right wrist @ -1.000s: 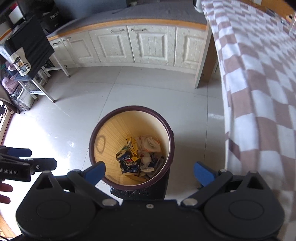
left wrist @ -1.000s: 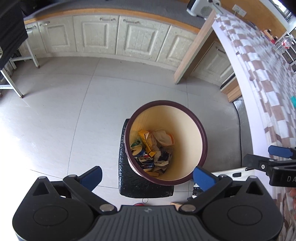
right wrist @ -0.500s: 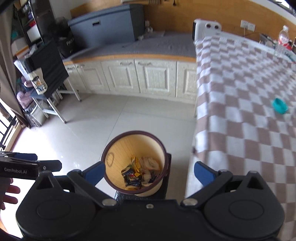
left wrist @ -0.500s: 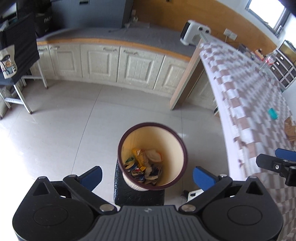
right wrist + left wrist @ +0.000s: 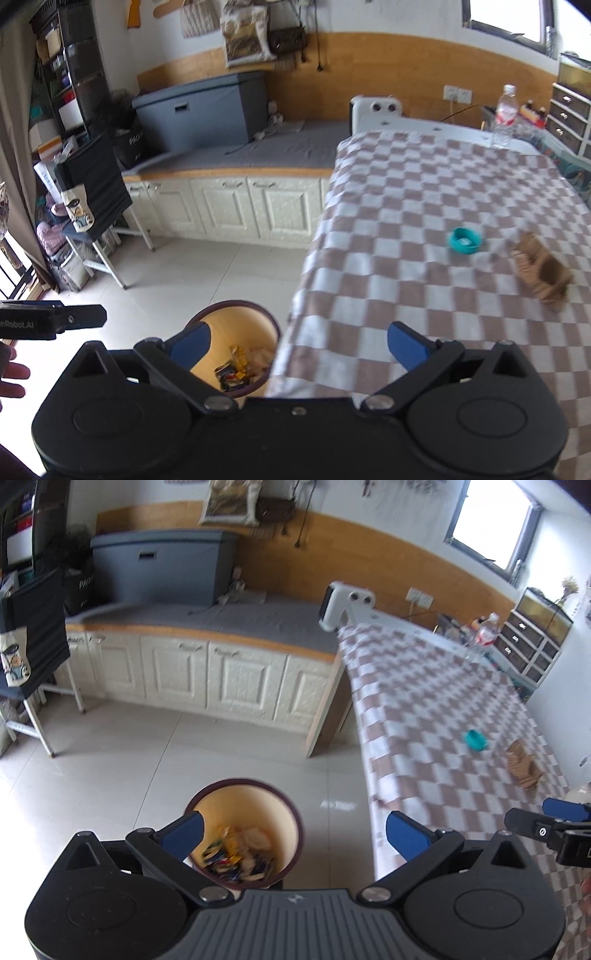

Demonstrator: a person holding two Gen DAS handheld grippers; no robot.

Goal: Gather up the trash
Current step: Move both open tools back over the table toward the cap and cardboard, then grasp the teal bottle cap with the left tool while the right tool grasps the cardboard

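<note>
Table [image 5: 424, 206] with a brown-and-white checked cloth fills the right half of your right wrist view and runs up the right side of your left wrist view [image 5: 424, 709]. Cream cabinets [image 5: 207, 672] under a grey counter stand along the far wall, upper left of centre in both views, with pale floor tiles [image 5: 110, 768] below them.

Your bin [image 5: 291, 823], dark-rimmed and cream inside, sits on the floor just beside the table edge, at lower centre of the left view; in the right view [image 5: 236, 314] the hanging cloth covers its right side. Wrappers [image 5: 240, 853] lie at its bottom.

Your left gripper [image 5: 291, 834] hangs above the bin with its blue-tipped fingers spread wide and nothing between them. Your right gripper [image 5: 297, 341] sits over the table edge, its fingers equally wide apart and empty; it also shows at the lower right edge of the left view, and the left one shows at the left edge of the right view with your hand [image 5: 11, 376] beneath it.

On the cloth, at the right of both views, a crumpled brown paper piece [image 5: 541, 273] lies near a small teal cap-like thing [image 5: 463, 240], the two apart from each other and well apart from the bin. Both are blurred.
</note>
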